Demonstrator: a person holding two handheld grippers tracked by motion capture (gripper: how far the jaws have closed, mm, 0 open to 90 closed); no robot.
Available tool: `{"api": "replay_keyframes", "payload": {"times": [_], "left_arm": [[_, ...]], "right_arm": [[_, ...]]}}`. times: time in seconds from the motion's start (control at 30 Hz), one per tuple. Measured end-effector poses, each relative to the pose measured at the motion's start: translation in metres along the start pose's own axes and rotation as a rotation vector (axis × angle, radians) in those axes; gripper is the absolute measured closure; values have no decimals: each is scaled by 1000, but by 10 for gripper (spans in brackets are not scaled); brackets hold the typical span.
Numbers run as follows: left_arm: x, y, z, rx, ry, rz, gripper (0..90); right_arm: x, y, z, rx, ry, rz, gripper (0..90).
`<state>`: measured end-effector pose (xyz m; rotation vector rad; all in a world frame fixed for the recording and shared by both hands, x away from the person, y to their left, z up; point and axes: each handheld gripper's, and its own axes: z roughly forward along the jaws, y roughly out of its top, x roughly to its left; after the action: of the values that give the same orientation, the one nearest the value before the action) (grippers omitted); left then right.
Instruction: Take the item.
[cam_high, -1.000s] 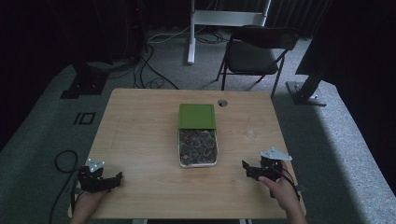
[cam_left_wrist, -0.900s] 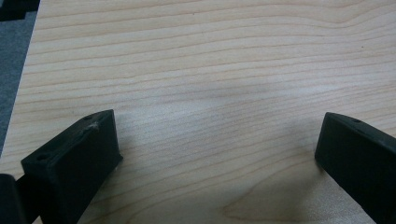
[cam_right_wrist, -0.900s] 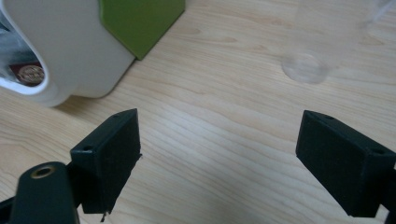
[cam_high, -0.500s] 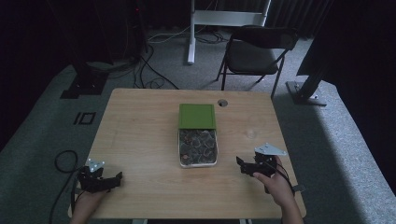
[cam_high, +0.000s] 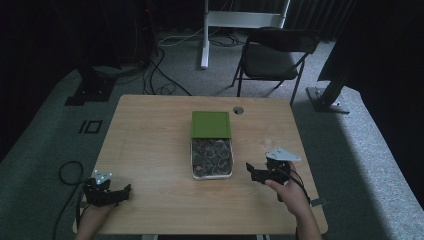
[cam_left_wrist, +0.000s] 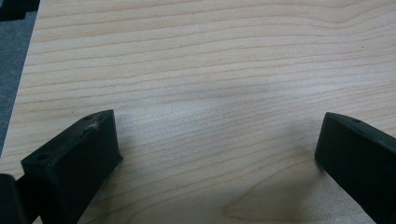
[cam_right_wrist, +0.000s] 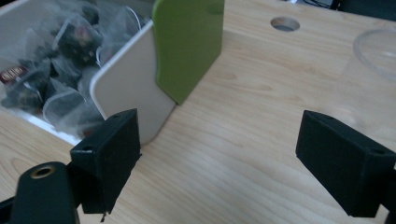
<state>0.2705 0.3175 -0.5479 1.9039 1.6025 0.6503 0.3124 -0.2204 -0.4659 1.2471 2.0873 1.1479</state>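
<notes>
White box (cam_high: 212, 159) sits mid table (cam_high: 150, 130), used as landmark; holds dark tea bags (cam_high: 211, 155) in clear sachets; green lid (cam_high: 211, 124) lies at the box's far end, touching it, tilted against the box wall in the right gripper view; right tool (cam_high: 254, 172) is just right of the box's near corner, jaws spread wide, nothing between them, pointing toward the box; in the right gripper view the box wall (cam_right_wrist: 135, 93) lies just past the left jaw, not touching as far as visible; a clear cup (cam_right_wrist: 373, 51) stands right of the box, faint; round cable hole (cam_high: 238, 109) beyond the lid, to its right; left tool (cam_high: 120, 192) well left of the box near the table's front edge, jaws spread, empty, over bare wood (cam_left_wrist: 201, 107); black chair (cam_high: 272, 55) behind the table, past the box.
</notes>
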Motion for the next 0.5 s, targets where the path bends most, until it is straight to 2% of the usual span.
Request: {"api": "replay_keyframes", "payload": {"times": [0.27, 0.5], "left_arm": [[0, 0, 0, 0, 0, 0, 2], [0, 0, 0, 0, 0, 0, 2]], "right_arm": [[11, 15, 2, -18, 28, -28, 139], [20, 21, 6, -21, 50, -46, 139]]}}
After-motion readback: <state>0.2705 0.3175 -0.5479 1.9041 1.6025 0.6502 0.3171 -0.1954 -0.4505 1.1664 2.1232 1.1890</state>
